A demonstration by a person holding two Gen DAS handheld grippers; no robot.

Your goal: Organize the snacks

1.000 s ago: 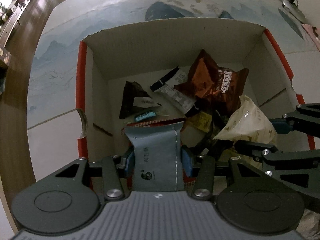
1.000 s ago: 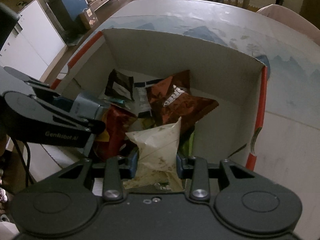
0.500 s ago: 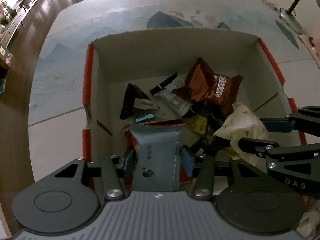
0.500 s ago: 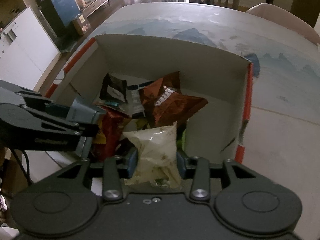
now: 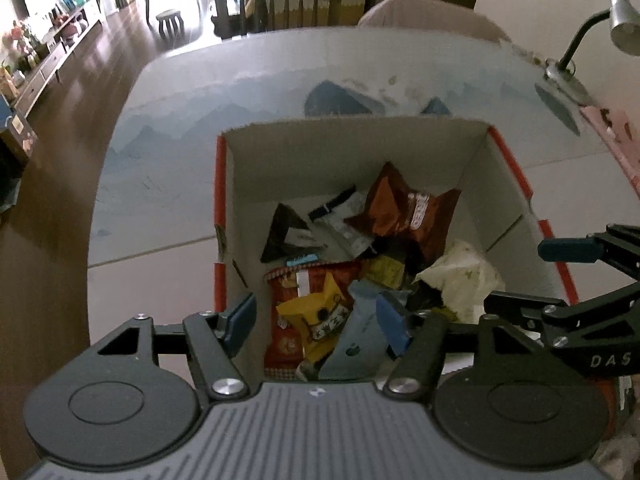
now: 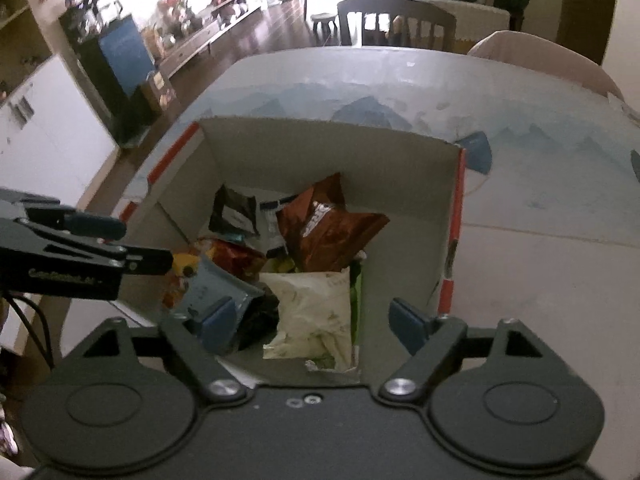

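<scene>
Both tongs hang over the open cardboard box [image 5: 472,148] on the counter [image 5: 168,184]. Left tongs [image 5: 320,320] opening, pads clear of the grey-blue packet [image 5: 360,336], which leans on the pile just below them. Right tongs [image 6: 316,320] opening wide; cream snack bag [image 6: 316,312] lies loose beneath, between the pads. Judged: both packets let go over the box so they land among the brown cookie bag [image 5: 404,216] and other snacks.
</scene>
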